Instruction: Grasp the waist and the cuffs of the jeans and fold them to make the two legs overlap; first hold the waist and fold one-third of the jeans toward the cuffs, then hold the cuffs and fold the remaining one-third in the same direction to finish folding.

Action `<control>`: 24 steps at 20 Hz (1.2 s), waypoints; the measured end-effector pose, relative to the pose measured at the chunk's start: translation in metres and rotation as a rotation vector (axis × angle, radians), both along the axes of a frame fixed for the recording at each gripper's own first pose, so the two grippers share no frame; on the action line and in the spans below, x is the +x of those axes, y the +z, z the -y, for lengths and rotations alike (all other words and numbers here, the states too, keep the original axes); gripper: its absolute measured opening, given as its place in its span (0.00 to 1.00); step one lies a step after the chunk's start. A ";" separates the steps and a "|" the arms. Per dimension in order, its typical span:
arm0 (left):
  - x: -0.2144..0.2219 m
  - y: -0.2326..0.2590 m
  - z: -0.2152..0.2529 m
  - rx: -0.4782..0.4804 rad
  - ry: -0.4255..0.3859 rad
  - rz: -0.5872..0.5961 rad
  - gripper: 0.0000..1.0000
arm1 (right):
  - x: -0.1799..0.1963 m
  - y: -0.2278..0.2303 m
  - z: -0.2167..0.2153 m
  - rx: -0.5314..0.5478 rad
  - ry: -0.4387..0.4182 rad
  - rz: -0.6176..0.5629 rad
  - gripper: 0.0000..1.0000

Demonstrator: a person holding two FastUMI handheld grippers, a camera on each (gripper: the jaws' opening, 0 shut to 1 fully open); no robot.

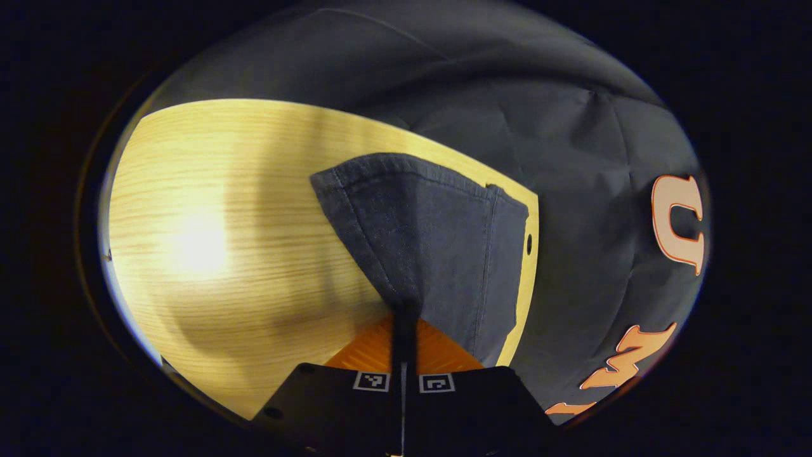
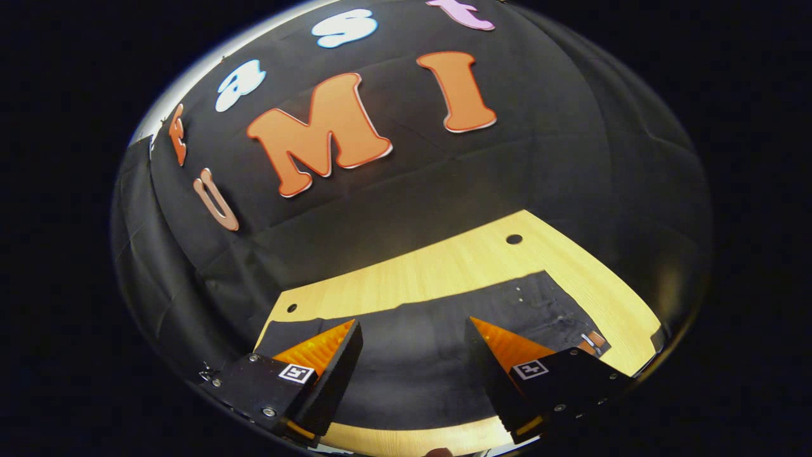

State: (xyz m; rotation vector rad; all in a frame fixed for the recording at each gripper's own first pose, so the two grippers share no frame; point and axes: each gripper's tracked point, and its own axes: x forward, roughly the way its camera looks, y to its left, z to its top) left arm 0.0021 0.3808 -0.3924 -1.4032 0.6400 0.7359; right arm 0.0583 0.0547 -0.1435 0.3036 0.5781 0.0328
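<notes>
Left gripper view: left gripper [image 1: 404,330] jaws clamped on jeans [image 1: 431,241] at hemmed end, likely cuffs, cloth lifted off wooden table [image 1: 209,209] so it can be carried over. Right gripper view: right gripper [image 2: 412,362] jaws spread wide, nothing between them, poised over jeans [image 2: 438,330] lying flat on table [image 2: 469,260], waist patch at right; probably readying grasp.

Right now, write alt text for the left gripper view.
The left claw is shut on a fold of dark jeans, holding a hemmed end up over a light wooden table. Black cloth hangs behind the table.
</notes>
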 end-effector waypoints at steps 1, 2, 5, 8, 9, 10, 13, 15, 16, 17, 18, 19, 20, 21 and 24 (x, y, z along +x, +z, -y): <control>-0.006 0.001 0.002 0.018 -0.023 -0.002 0.02 | -0.007 -0.007 0.013 0.062 -0.037 -0.028 0.97; -0.011 0.003 0.001 0.032 -0.042 -0.004 0.03 | -0.014 -0.019 0.025 0.138 -0.079 -0.062 0.98; -0.013 0.013 0.003 0.039 -0.077 0.002 0.02 | -0.043 -0.071 0.071 0.335 -0.244 -0.199 0.98; -0.015 0.022 0.005 0.043 -0.097 -0.002 0.02 | -0.074 -0.129 0.116 0.396 -0.415 -0.303 0.98; -0.016 0.023 0.006 0.047 -0.106 -0.005 0.02 | -0.082 -0.145 0.123 0.406 -0.444 -0.337 0.98; -0.016 0.023 0.007 0.051 -0.111 -0.010 0.02 | -0.087 -0.157 0.130 0.418 -0.467 -0.364 0.98; -0.016 0.025 0.013 0.057 -0.113 -0.021 0.02 | -0.088 -0.184 0.143 0.452 -0.528 -0.419 0.98; -0.016 0.028 0.014 0.057 -0.112 -0.022 0.02 | -0.078 -0.195 0.152 0.501 -0.574 -0.433 0.98; -0.015 0.029 0.014 0.056 -0.109 -0.023 0.02 | -0.075 -0.200 0.160 0.513 -0.602 -0.431 0.99; -0.013 0.030 0.015 0.054 -0.106 -0.023 0.02 | -0.072 -0.205 0.167 0.517 -0.623 -0.434 0.98; -0.012 0.031 0.015 0.053 -0.103 -0.022 0.02 | -0.066 -0.208 0.171 0.523 -0.631 -0.433 0.98; -0.013 0.032 0.015 0.054 -0.102 -0.024 0.02 | -0.062 -0.212 0.173 0.529 -0.628 -0.439 0.98; -0.014 0.032 0.015 0.055 -0.101 -0.028 0.02 | -0.061 -0.215 0.174 0.524 -0.625 -0.448 0.98; -0.013 0.031 0.015 0.053 -0.100 -0.034 0.02 | -0.060 -0.220 0.176 0.508 -0.626 -0.461 0.99; -0.011 0.032 0.014 0.040 -0.091 -0.029 0.02 | -0.055 -0.226 0.173 0.514 -0.617 -0.476 0.99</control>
